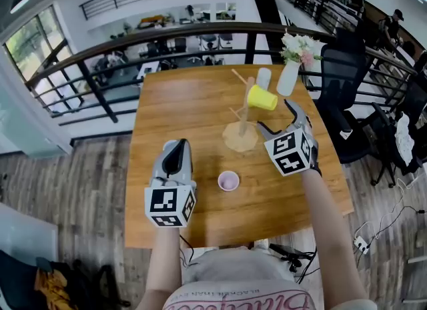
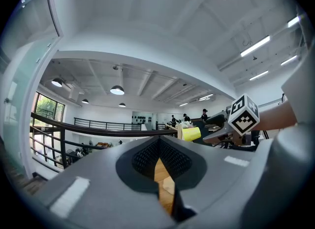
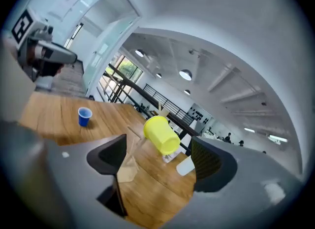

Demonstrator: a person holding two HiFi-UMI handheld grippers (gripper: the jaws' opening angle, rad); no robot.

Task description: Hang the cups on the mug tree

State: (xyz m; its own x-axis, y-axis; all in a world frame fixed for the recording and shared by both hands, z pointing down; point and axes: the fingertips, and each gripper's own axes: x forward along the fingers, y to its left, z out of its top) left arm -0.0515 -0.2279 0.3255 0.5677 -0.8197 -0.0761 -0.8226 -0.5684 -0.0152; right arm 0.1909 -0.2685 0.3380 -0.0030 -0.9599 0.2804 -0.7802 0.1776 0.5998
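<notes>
Left tongs (image 1: 177,149) beside cup (image 1: 228,181); vase (image 1: 288,77) beyond

Mug tree (image 1: 244,117): peg carrying yellow cup (image 1: 261,99) concealed inside that cup. White cup (image 1: 264,77) behind: lower part obscured.

Flower vase (image 1: 288,77) at far edge of wooden table (image 1: 180,102)

The head camera looked steeply down on the worktop (image 1: 200,102). The camera on the left claw (image 1: 176,147) faced level across it; the one on the right claw (image 1: 277,119), tilted, sat near the yellow cup (image 3: 161,133), shared by all three views.
</notes>
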